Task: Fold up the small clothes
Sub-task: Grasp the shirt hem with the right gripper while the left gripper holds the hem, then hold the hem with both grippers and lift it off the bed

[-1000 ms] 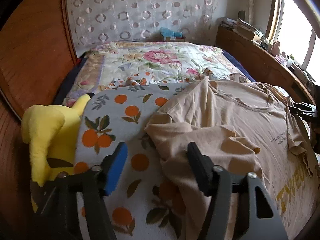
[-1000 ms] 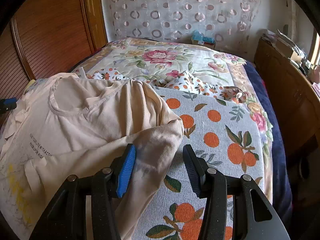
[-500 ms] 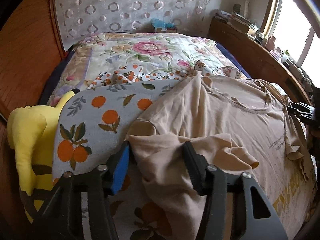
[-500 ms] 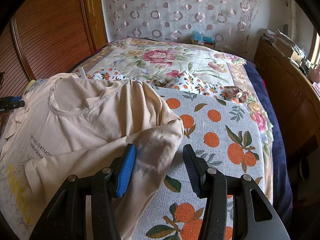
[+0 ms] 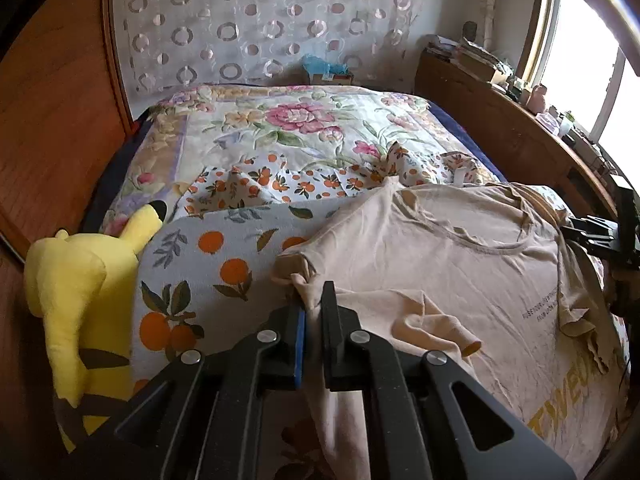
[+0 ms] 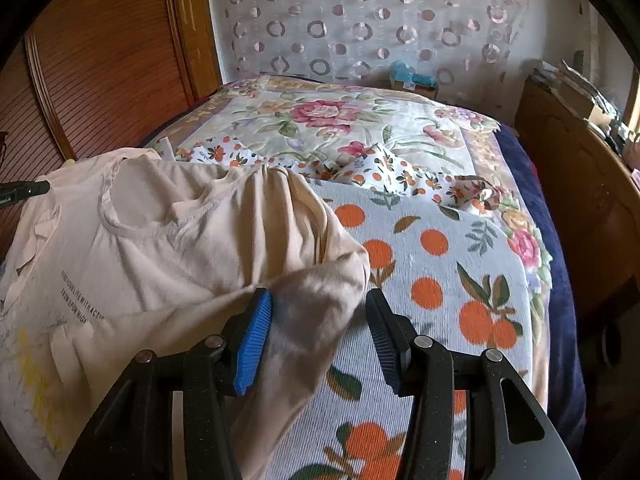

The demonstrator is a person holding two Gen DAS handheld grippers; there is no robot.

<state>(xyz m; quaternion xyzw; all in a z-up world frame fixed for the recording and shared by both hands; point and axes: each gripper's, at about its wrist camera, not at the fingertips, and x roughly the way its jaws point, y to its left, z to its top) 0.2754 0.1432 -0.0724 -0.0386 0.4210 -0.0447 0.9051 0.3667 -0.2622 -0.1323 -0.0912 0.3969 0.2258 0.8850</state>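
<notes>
Left gripper [image 5: 313, 312] pinches T-shirt [image 5: 432, 264] sleeve edge; right gripper [image 6: 318, 330] gapes.

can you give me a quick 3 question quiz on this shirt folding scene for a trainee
1. True or false: the left gripper has its fingers shut on a bunch of the beige t-shirt.
2. Multiple choice: the right gripper is A) shut on the shirt, B) open with a sleeve lying between its fingers, C) holding the toy.
3. Fill in: the yellow plush toy lies beside the ____-print blanket.

Key: 1 true; 2 B; 3 orange.
</notes>
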